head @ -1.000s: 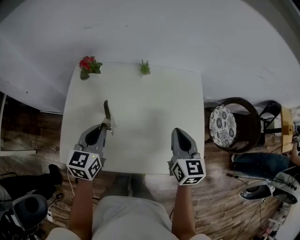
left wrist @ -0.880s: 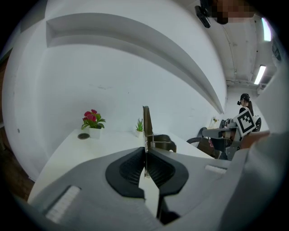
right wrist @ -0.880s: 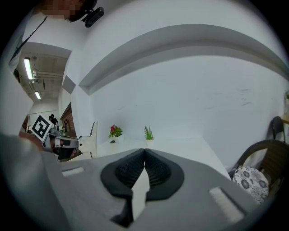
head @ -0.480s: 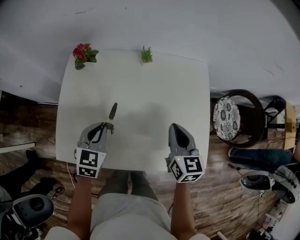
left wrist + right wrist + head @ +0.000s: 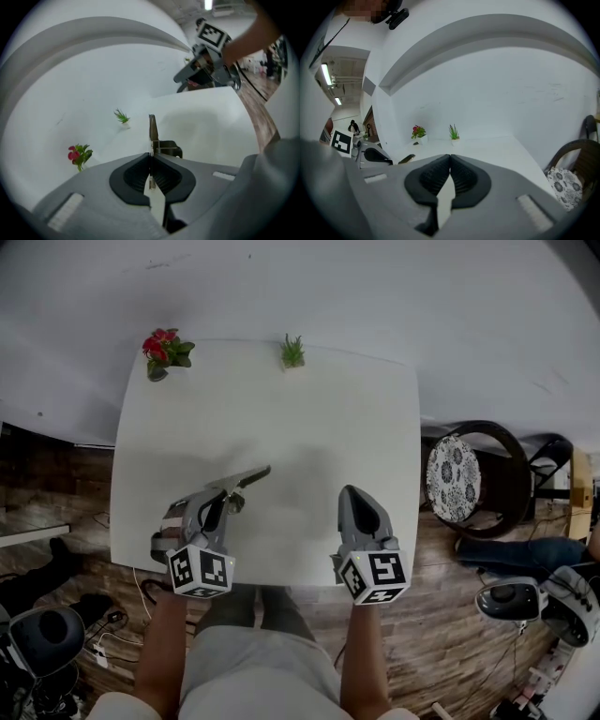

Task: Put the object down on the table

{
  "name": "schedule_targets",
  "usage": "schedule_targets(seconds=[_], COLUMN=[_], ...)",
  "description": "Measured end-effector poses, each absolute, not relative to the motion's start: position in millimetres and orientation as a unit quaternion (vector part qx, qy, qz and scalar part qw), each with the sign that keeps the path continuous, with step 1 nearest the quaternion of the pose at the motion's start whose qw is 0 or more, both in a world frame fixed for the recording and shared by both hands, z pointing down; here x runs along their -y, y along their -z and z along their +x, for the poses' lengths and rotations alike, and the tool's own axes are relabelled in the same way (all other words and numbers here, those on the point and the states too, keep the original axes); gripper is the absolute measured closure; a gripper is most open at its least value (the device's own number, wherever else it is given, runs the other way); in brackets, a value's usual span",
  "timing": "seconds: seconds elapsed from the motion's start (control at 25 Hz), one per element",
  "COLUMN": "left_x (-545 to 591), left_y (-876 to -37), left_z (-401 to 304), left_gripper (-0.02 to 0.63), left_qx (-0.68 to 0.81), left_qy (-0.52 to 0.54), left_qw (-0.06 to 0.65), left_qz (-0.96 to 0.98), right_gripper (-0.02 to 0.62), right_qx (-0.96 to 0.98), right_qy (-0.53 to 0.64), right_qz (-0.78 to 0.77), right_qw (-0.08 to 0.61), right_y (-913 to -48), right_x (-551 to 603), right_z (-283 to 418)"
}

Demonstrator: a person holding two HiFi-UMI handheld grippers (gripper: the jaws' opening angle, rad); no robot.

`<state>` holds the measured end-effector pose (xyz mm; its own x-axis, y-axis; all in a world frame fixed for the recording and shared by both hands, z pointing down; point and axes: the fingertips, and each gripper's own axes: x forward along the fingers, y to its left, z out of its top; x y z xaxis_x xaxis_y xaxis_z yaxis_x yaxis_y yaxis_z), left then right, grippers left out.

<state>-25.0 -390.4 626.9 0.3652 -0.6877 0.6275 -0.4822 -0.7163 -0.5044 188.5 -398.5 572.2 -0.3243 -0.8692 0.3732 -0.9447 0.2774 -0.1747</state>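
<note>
A thin dark metal tool (image 5: 249, 476) sticks out of my left gripper (image 5: 228, 495), which is shut on it. It slants up and to the right, low over the white table (image 5: 309, 418); whether it touches the top I cannot tell. In the left gripper view the tool (image 5: 152, 125) rises edge-on from between the closed pads of the left gripper (image 5: 151, 157), a black clip-like part beside it. My right gripper (image 5: 355, 498) hovers over the table's near right part, shut with nothing in it; its pads meet in the right gripper view (image 5: 450, 160).
A red-flowered pot plant (image 5: 161, 351) and a small green plant (image 5: 292, 352) stand along the table's far edge. A dark round chair with a patterned cushion (image 5: 457, 486) is right of the table. Cables and gear lie on the wooden floor.
My left gripper has rolled and sunk toward the table; the tool, which pointed away from me, now points to the right. The right gripper has barely shifted.
</note>
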Motion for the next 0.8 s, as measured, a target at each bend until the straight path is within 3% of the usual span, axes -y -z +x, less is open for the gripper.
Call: schedule_targets(seconds=[0.32, 0.8], left_x=[377.0, 363.0], left_y=[-658.5, -690.8], left_z=[-7.3, 1.0], left_gripper=[0.577, 0.535], left_qx=[-0.274, -0.22], left_qy=[0.519, 0.55], left_qw=[0.208, 0.207], left_qz=[-0.782, -0.778], right_gripper=[0.592, 0.592], right_qx=[0.785, 0.784], right_qy=[-0.189, -0.194], right_qz=[0.581, 0.58], right_qw=[0.101, 0.104], right_y=[-575.9, -579.7], right_x=[401.3, 405.7], right_z=[198.0, 200.2])
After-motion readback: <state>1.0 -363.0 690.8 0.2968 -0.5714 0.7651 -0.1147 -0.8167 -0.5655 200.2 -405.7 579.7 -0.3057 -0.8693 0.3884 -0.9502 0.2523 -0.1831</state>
